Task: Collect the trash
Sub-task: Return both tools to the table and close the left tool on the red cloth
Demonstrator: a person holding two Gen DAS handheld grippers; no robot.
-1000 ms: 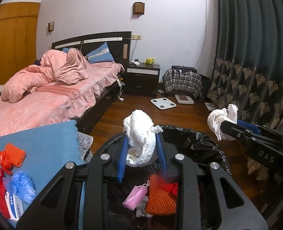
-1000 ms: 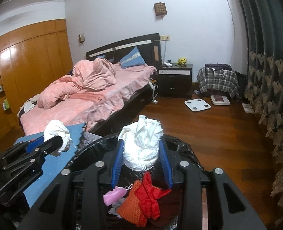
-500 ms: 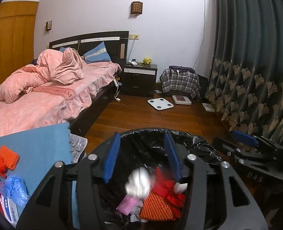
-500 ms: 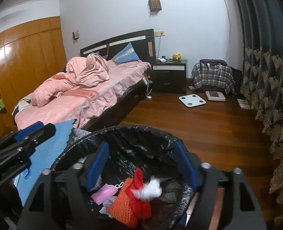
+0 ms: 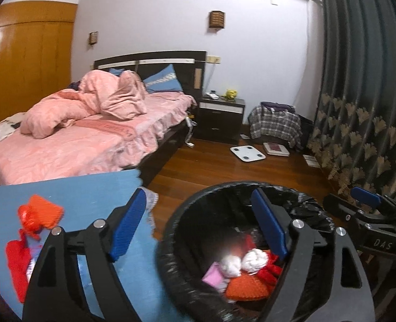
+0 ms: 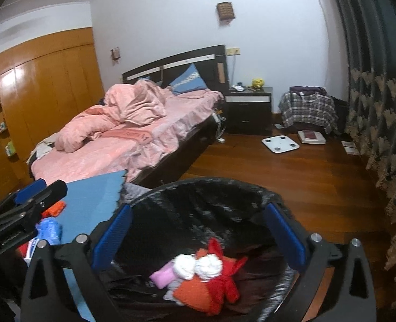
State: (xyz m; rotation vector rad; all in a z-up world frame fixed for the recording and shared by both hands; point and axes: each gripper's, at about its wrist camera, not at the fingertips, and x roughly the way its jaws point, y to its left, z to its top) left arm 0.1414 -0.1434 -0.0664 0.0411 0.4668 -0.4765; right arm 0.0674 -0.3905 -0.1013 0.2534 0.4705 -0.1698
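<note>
My left claw (image 5: 198, 225) is spread and its jaws are opening; nothing is between them. It hangs over the near edge of the trash bin (image 5: 176, 230), half above the blue counter (image 5: 72, 190). My right claw (image 6: 198, 236) is also spread wide, its jaws opening, and it is empty. It hangs directly above the mouth of the bin, which is lined with a black bag so that the trash can be taken out together.

Below and in front of my right claw, on the bottom of the bin, two white crumpled paper balls (image 6: 198, 264) lie side by side, touching each other. They rest on top of an orange net piece (image 6: 195, 292) and a red piece (image 6: 224, 279), with a pink packet (image 6: 163, 273) just beside them. I judge both claws are open because this trash is already let go into the bin.

More trash waits to the left of my left claw, on the counter: an orange and red bundle (image 5: 41, 214) and other red pieces (image 5: 17, 271) nearer to me. From the right wrist view I see also a blue crumpled bag (image 6: 49, 228) there. I think the next step is to bring a claw over the counter for these.
</note>
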